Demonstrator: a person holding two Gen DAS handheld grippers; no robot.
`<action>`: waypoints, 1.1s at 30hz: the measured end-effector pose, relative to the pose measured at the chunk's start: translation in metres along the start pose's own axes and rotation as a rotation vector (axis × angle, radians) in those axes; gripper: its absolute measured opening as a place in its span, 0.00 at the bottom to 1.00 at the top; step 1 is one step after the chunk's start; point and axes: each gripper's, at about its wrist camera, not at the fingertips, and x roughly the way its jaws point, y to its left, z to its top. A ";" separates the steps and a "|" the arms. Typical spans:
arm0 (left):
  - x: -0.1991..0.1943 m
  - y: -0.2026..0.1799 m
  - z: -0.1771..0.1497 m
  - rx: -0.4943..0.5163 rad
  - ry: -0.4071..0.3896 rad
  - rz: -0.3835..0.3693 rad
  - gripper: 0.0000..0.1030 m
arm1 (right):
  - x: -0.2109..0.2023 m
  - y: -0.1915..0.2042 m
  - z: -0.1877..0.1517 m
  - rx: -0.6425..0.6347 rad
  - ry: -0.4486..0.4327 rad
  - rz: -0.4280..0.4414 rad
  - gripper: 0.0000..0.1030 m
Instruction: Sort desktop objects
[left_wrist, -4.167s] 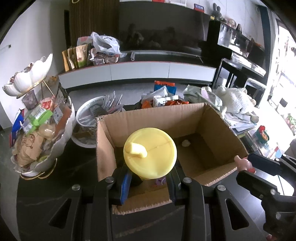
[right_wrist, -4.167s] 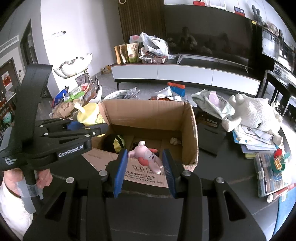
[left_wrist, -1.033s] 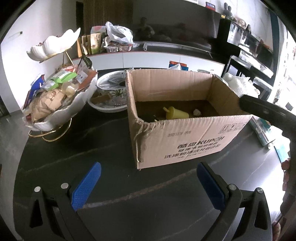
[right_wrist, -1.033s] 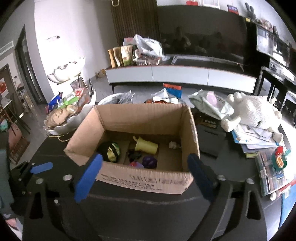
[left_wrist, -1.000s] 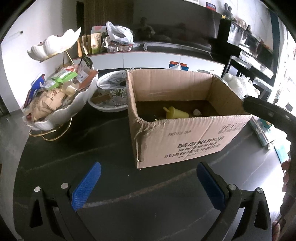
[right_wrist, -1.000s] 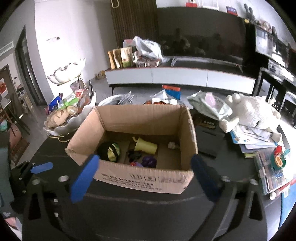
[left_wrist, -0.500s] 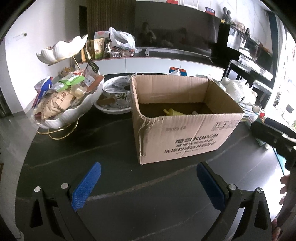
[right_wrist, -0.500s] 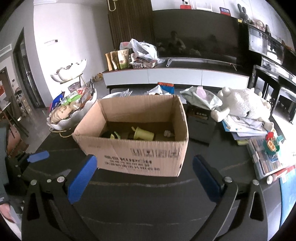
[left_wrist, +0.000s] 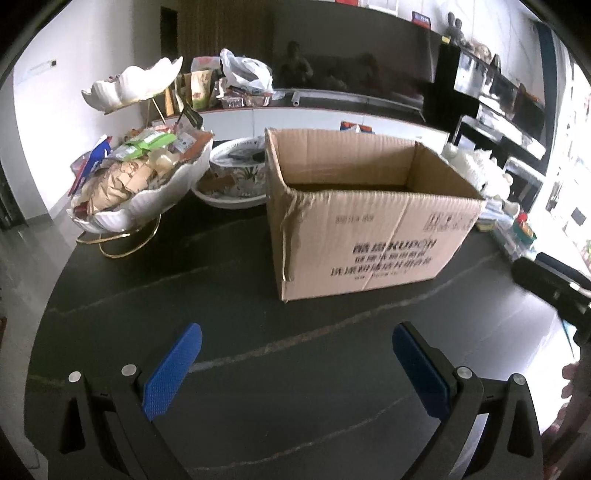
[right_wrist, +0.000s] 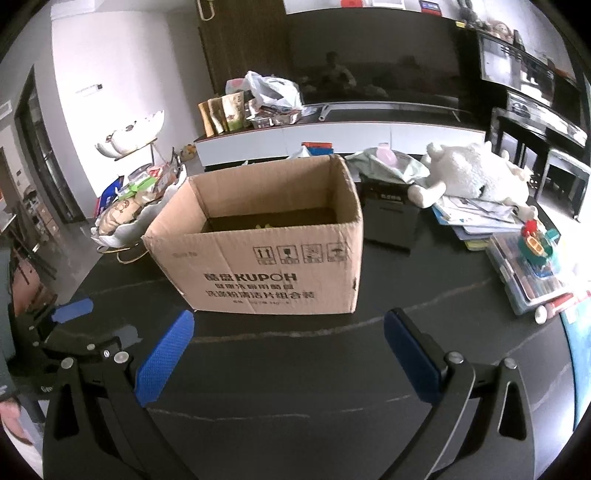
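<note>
On my left stands the white shell-shaped snack bowl (left_wrist: 147, 195), near the table's (left_wrist: 258, 369) curved edge. The cardboard box (left_wrist: 369, 236) sits mid-table, top open, with bare dark tabletop between it and me. My left gripper (left_wrist: 295, 363) and right gripper (right_wrist: 286, 354) both gape wide, empty, low over that bare stretch.

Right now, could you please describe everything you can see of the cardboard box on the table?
The cardboard box is plain brown corrugated card, open-topped, standing upright on the dark table. Black print and handling symbols mark its near face. One front corner edge looks torn and creased. Its inside is mostly hidden in shadow. Neither gripper touches it.
</note>
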 end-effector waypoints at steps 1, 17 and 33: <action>0.000 -0.001 -0.003 0.003 -0.001 -0.001 0.99 | -0.001 -0.001 -0.002 0.002 -0.003 -0.007 0.99; 0.025 0.003 -0.042 -0.012 0.040 0.010 0.99 | 0.016 -0.001 -0.055 0.012 0.029 -0.092 0.99; 0.061 0.001 -0.067 0.017 0.101 0.038 0.99 | 0.037 -0.005 -0.088 0.063 0.067 -0.112 0.99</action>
